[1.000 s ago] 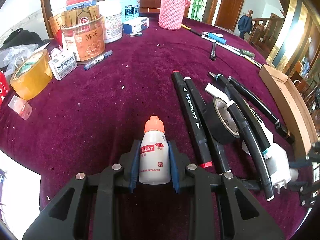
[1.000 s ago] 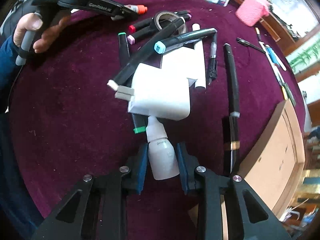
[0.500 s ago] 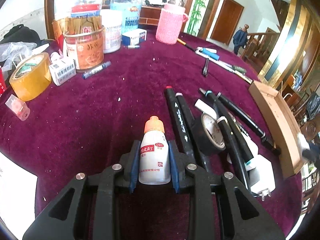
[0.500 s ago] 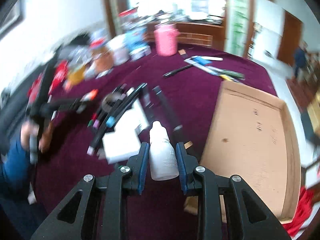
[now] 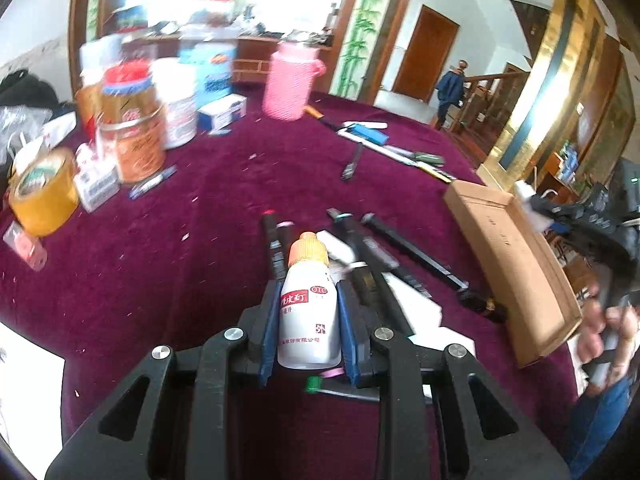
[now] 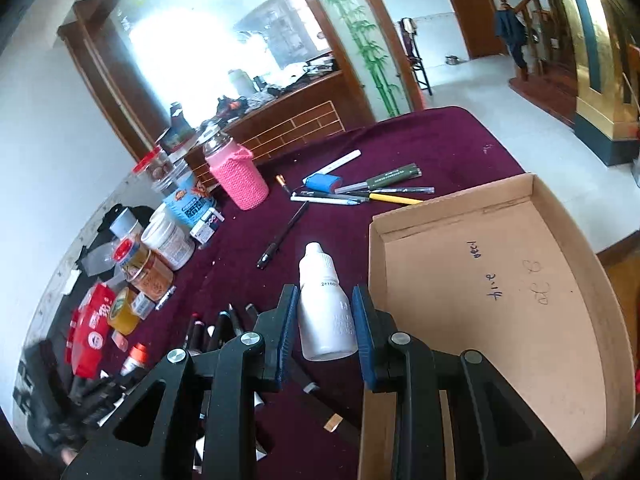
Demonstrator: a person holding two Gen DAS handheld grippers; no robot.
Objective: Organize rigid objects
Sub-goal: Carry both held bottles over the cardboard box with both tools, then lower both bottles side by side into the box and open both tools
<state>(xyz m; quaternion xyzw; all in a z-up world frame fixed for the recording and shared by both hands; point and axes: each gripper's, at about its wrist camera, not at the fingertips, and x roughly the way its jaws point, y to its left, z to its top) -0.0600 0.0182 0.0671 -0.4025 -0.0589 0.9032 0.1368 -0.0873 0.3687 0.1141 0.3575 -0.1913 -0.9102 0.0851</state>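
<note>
My left gripper (image 5: 307, 312) is shut on a white bottle with an orange cap (image 5: 306, 304) and holds it above the pile of black markers (image 5: 360, 256) on the purple cloth. My right gripper (image 6: 326, 316) is shut on a plain white dropper bottle (image 6: 325, 308), raised above the table beside the left wall of the shallow cardboard box (image 6: 496, 292). The box also shows in the left wrist view (image 5: 516, 256), with the right gripper and its bottle over its far end. The left gripper with its orange-capped bottle shows small in the right wrist view (image 6: 134, 356).
Jars, tins, a yellow tape roll (image 5: 42, 190) and small boxes crowd the far left. A pink knitted bottle cover (image 6: 238, 178) stands at the back. Pens and a blue case (image 6: 322, 182) lie behind the box. A white adapter (image 5: 416, 312) lies under the markers.
Both grippers have lifted with their bottles. The right one swung up from the marker pile to the box's left wall. The left one rose and shifted right over the markers.
</note>
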